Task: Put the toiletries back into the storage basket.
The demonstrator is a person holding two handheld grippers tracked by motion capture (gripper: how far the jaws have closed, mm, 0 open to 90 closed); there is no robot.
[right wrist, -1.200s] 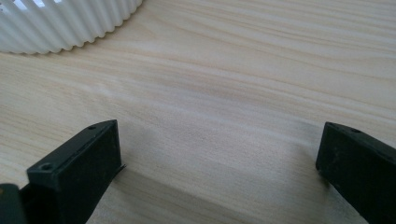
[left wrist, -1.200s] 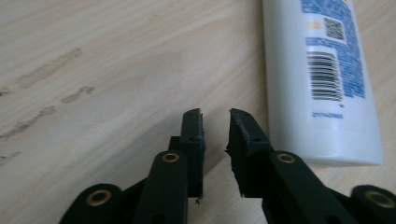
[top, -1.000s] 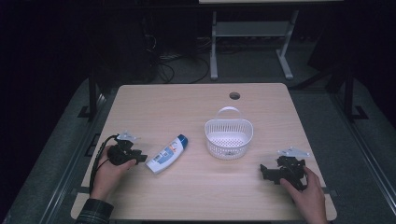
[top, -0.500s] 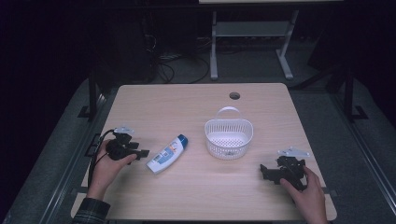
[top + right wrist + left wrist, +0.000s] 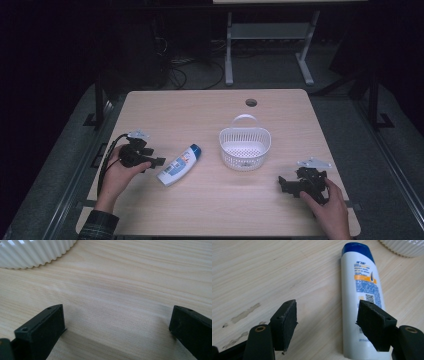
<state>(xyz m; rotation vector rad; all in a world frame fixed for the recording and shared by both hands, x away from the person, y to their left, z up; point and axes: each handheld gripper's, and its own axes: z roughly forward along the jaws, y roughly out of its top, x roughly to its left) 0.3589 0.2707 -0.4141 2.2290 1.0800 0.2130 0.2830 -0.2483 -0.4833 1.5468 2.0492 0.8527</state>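
Note:
A white shampoo bottle (image 5: 179, 165) with a blue cap lies flat on the wooden table (image 5: 210, 115), cap toward the far right. Just left of it is my left gripper (image 5: 156, 161), held in a hand and pointing at the bottle's base. In the left gripper view the jaws (image 5: 327, 322) stand open and have just been opening. The bottle (image 5: 362, 287) lies ahead of them, its base beside the right-hand pad, and no pad presses on it. My right gripper (image 5: 284, 184) rests open near the table's front right with bare wood between its jaws (image 5: 117, 322).
A white ribbed plastic basket (image 5: 245, 146) with a handle stands right of the bottle, mid-table; its wall shows in the left gripper view (image 5: 404, 247) and in the right gripper view (image 5: 32, 252). A round cable hole (image 5: 251, 102) sits near the far edge.
My left gripper has lifted and shifted slightly away from the front edge, and its jaws stand wider. The bottle, the basket and the right gripper have not moved.

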